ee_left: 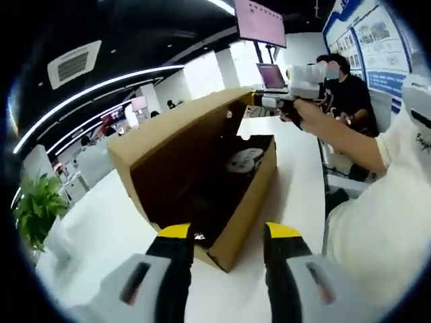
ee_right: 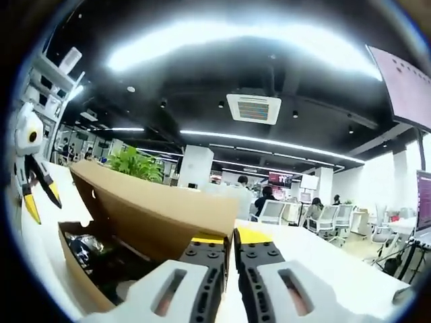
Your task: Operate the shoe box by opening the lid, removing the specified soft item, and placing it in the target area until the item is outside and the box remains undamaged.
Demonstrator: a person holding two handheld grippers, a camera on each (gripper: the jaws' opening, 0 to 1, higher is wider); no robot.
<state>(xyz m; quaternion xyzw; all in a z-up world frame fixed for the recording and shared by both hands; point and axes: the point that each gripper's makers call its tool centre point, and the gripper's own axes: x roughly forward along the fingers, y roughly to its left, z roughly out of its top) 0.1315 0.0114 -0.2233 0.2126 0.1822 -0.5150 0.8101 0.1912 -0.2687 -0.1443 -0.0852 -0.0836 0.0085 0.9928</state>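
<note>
A brown cardboard shoe box (ee_left: 252, 202) stands open on a white table, its lid (ee_left: 182, 124) tilted up. Inside lie dark contents and a pale grey soft item (ee_left: 242, 160). My left gripper (ee_left: 229, 232) is open, its yellow-tipped jaws on either side of the box's near corner without touching it. A hand holds my right gripper (ee_left: 261, 101) at the lid's far corner. In the right gripper view my right gripper (ee_right: 231, 237) is shut on the lid's edge (ee_right: 155, 208). Below the lid the box (ee_right: 77, 272) holds dark shiny wrapping (ee_right: 87, 249). At the far left, my left gripper (ee_right: 42, 200) hangs open.
The white table (ee_left: 101, 229) runs around the box. A green plant (ee_left: 37, 205) stands at the table's left end. A laptop (ee_left: 271, 75) and a large screen (ee_left: 259, 21) are beyond the box, with a seated person (ee_left: 350, 87) behind. Office chairs (ee_right: 323, 219) stand farther off.
</note>
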